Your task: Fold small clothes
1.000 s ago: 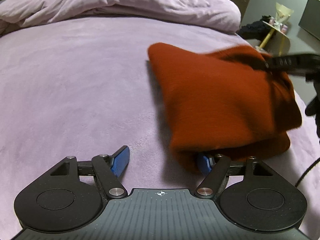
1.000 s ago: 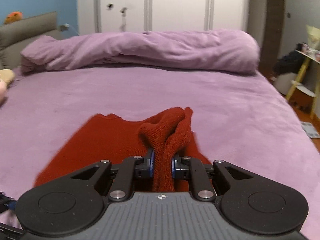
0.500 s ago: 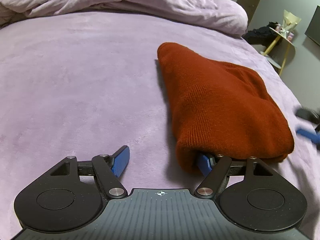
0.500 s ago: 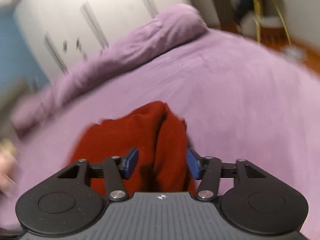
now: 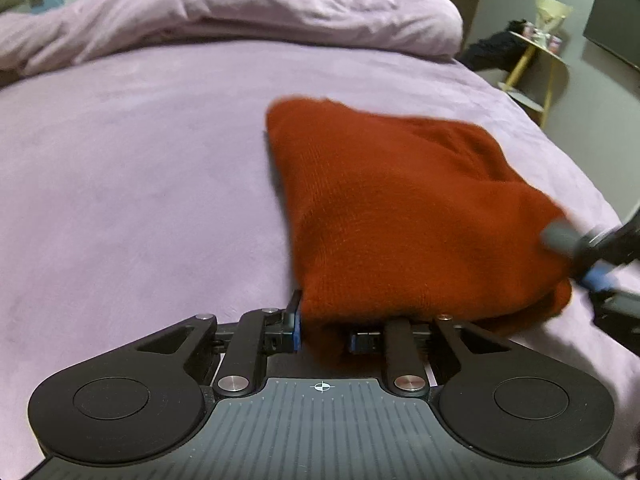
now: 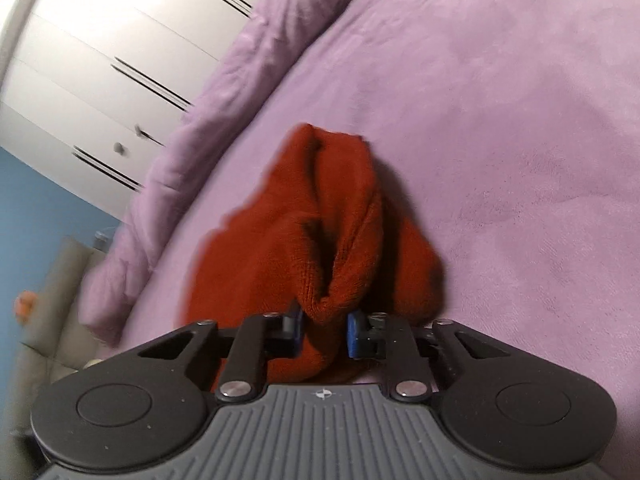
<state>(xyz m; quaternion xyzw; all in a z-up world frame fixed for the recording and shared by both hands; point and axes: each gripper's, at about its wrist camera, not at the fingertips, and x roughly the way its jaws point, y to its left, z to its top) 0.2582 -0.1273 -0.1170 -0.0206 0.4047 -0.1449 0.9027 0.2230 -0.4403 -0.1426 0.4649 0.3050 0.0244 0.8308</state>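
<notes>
A rust-red knitted garment (image 5: 404, 216) lies folded into a thick bundle on the purple bed cover (image 5: 140, 184). My left gripper (image 5: 322, 330) is shut on the garment's near left corner, with the fabric bunched between the blue pads. The right wrist view is tilted; there the garment (image 6: 320, 232) stands in thick folds, and my right gripper (image 6: 325, 332) is shut on its near edge. The right gripper also shows blurred in the left wrist view (image 5: 592, 256), at the garment's right corner.
A rolled purple duvet (image 5: 240, 16) lies along the bed's far side. A yellow side table (image 5: 536, 60) with small items and dark clothes stands past the bed's right edge. White wardrobe doors (image 6: 100, 60) and a grey headboard (image 6: 48, 300) are behind.
Both grippers closed on the garment's near corners: the left was open half a second ago, and the right had let go and gripped again. The right gripper tilted sharply.
</notes>
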